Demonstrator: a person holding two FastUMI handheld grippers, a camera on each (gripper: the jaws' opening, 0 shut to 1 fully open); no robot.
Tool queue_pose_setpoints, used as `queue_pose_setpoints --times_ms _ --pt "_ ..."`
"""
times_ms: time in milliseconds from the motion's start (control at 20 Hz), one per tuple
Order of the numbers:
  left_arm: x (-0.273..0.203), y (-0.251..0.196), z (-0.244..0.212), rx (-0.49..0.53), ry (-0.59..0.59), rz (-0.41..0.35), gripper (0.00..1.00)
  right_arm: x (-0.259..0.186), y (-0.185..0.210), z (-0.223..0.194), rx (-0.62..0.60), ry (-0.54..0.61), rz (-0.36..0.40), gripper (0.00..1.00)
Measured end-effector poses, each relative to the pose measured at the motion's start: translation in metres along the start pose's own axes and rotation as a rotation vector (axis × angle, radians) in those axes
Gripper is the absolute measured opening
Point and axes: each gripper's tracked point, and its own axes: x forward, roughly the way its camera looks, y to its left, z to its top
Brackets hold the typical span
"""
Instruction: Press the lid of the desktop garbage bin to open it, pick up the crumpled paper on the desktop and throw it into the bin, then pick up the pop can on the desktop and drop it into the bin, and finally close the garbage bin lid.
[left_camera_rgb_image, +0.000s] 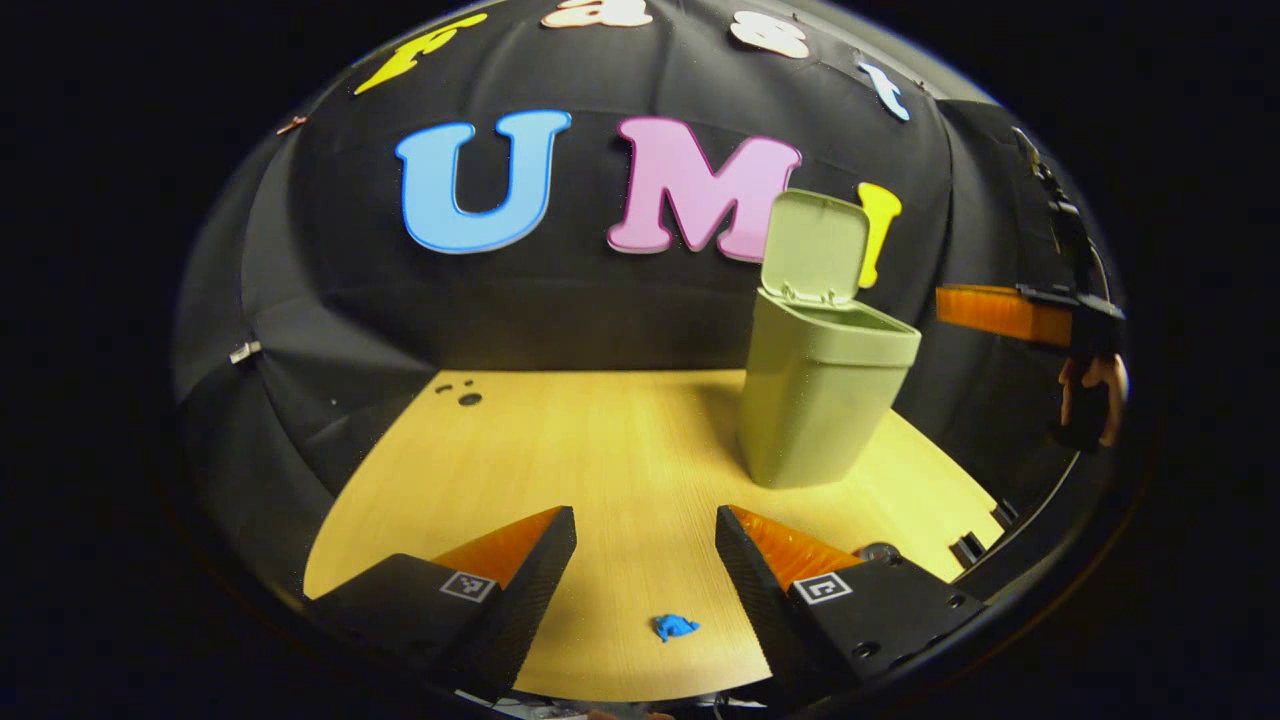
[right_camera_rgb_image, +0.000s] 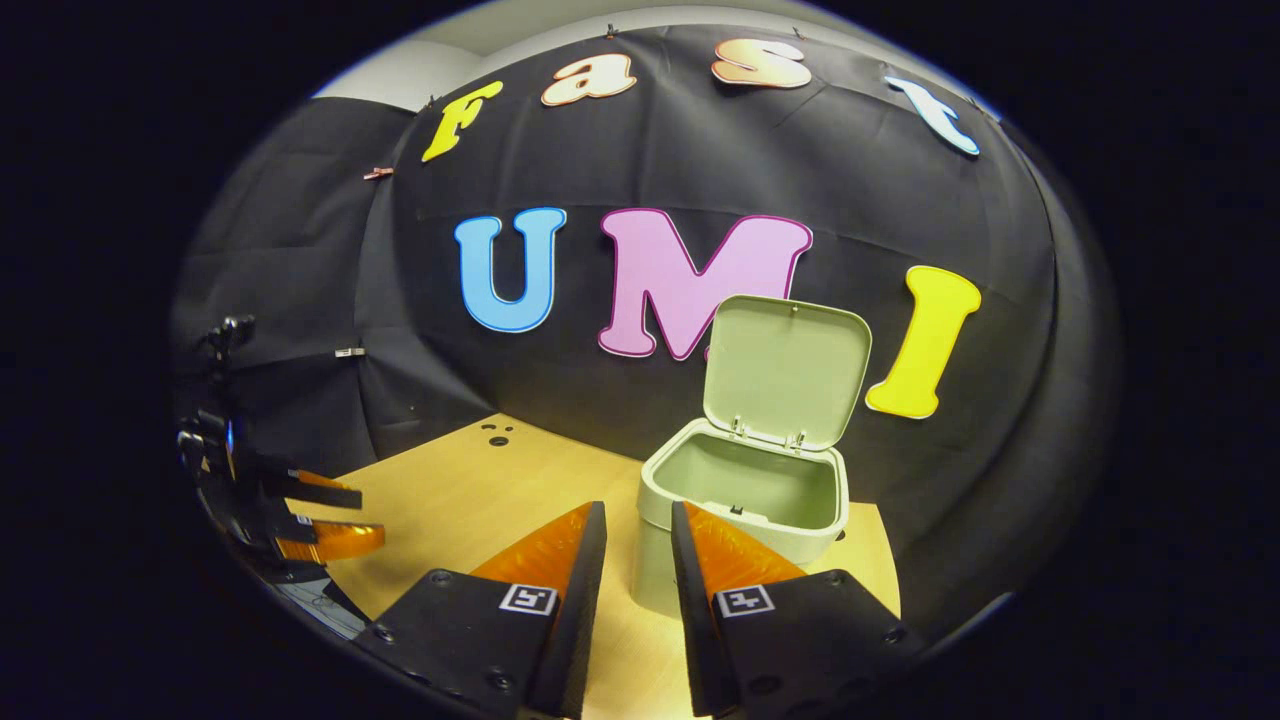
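Bin (right_camera_rgb_image: 745, 520) toward tabletop's far right edge, lid (right_camera_rgb_image: 787, 372) upright, open | no paper or can on the bare wood | my left gripper (left_camera_rgb_image: 645, 545) spread, empty | right gripper (right_camera_rgb_image: 638, 540) nearly closed, empty, before bin | closing lid: push its top edge forward, gently.

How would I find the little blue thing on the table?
Start at the green bin with its lid up, on the wooden table. Come toward the near edge, between the left hand-held gripper fingers. The blue scrap is the one tiny blue thing there.
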Motion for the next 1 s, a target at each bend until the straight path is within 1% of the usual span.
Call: queue_pose_setpoints --times_ms 150,450,650,850,1000 --pt "0.012 -0.005 -0.043 0.026 0.085 -0.022 0.92 -0.006 0.004 -0.004 0.007 0.007 0.0 0.43" --pt "0.035 -0.019 -0.108 0.043 0.216 -0.07 0.92 -0.019 0.01 -0.017 0.0 0.028 0.0 0.43" --pt "0.05 -0.029 -0.137 0.066 0.278 -0.095 0.91 -0.029 0.01 -0.021 -0.004 0.039 -0.011 0.43" --pt "0.06 -0.029 -0.161 0.075 0.327 -0.099 0.88 -0.039 0.006 -0.023 -0.012 0.044 -0.024 0.43" --pt "0.067 -0.027 -0.172 0.082 0.351 -0.092 0.84 -0.046 0.003 -0.027 -0.02 0.059 -0.037 0.43"
